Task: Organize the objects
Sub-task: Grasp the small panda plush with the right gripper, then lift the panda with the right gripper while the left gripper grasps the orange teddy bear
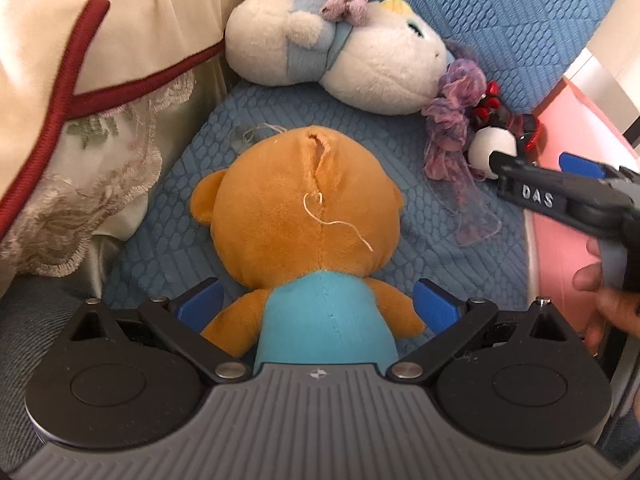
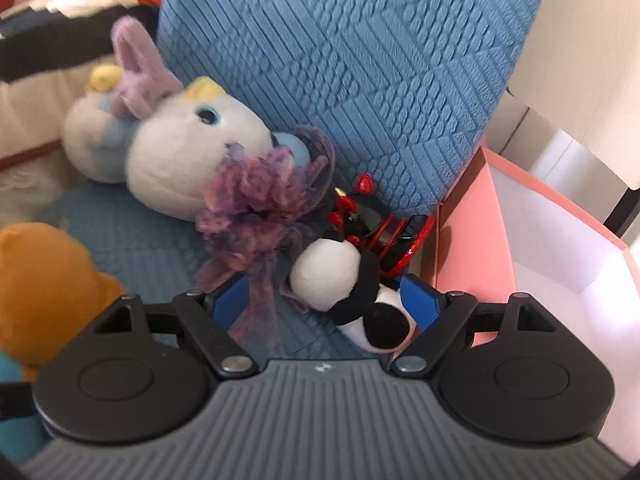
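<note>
An orange plush bear (image 1: 304, 208) in a turquoise shirt lies face down on the blue sofa seat (image 1: 168, 216). My left gripper (image 1: 320, 306) is open, its blue pads on either side of the bear's body. A white plush unicorn (image 1: 360, 60) with purple mane lies behind it, also in the right wrist view (image 2: 180, 160). A small black-and-white panda plush (image 2: 336, 276) lies between the pads of my open right gripper (image 2: 332, 300). The right gripper (image 1: 560, 188) also shows in the left wrist view, next to the panda (image 1: 490, 148). The bear shows at the left (image 2: 36, 276).
A pink open box (image 2: 480, 240) with a white inside stands right of the seat, also in the left wrist view (image 1: 568, 128). A red-and-black toy (image 2: 380, 224) lies by the blue backrest cushion (image 2: 360, 60). A cream and red cloth (image 1: 80, 80) hangs at left.
</note>
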The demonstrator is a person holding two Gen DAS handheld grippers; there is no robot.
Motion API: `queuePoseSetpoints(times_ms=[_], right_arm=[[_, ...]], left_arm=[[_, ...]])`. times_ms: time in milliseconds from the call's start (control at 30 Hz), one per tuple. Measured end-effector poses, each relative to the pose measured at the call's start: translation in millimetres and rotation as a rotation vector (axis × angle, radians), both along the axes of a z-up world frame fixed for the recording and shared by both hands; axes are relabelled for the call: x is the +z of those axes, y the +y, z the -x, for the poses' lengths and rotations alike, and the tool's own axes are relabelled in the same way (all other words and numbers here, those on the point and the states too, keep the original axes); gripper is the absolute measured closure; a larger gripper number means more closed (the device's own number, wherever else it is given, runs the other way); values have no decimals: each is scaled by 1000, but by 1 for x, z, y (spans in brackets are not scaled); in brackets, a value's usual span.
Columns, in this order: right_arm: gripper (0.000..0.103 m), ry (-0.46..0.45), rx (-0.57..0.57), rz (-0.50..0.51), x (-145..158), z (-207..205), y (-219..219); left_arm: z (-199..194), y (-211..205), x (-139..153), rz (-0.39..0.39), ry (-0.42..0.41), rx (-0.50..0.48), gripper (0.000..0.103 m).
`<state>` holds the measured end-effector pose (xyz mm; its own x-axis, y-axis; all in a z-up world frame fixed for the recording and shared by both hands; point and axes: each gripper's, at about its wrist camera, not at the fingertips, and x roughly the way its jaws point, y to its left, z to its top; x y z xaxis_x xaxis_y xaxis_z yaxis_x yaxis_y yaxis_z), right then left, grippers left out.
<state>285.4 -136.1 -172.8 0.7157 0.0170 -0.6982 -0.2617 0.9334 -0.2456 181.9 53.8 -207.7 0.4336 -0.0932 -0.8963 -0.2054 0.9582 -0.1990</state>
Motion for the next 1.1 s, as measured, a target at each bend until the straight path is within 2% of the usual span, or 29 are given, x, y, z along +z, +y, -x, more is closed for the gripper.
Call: queuePoseSetpoints(times_ms=[133, 333, 467, 533, 600, 633, 700, 733, 767, 967, 1100], right_arm=[[21, 4, -15, 68, -14, -17, 3], [22, 62, -45, 134, -36, -34, -1], [29, 71, -49, 152, -42, -35, -2], [37, 69, -49, 144, -40, -34, -2], [58, 65, -56, 141, -37, -32, -3], [59, 61, -64, 133, -34, -30, -4], [70, 55, -70, 107, -28, -25, -8], [72, 54, -69, 96, -24, -21, -9], [80, 54, -70, 87, -22, -18, -11], [81, 74, -80, -40, 5, 5, -21], [81, 146, -103, -212, 20, 20, -34]], left_arm=[[-5, -1, -10, -8, 20, 5, 2], [-9, 0, -16, -2, 25, 34, 8], [-8, 0, -16, 4, 18, 48, 14], [-6, -1, -13, -1, 6, 44, 17], [-5, -2, -9, -6, -10, 42, 21], [-4, -3, -8, -8, -17, 40, 22], [-4, -3, -8, -10, -15, 44, 24], [-3, -1, -7, -1, -15, 55, 25], [-3, -1, -5, 4, -18, 66, 28], [-2, -1, 4, 17, -35, 101, 37], [0, -4, 12, 53, -59, 125, 40]])
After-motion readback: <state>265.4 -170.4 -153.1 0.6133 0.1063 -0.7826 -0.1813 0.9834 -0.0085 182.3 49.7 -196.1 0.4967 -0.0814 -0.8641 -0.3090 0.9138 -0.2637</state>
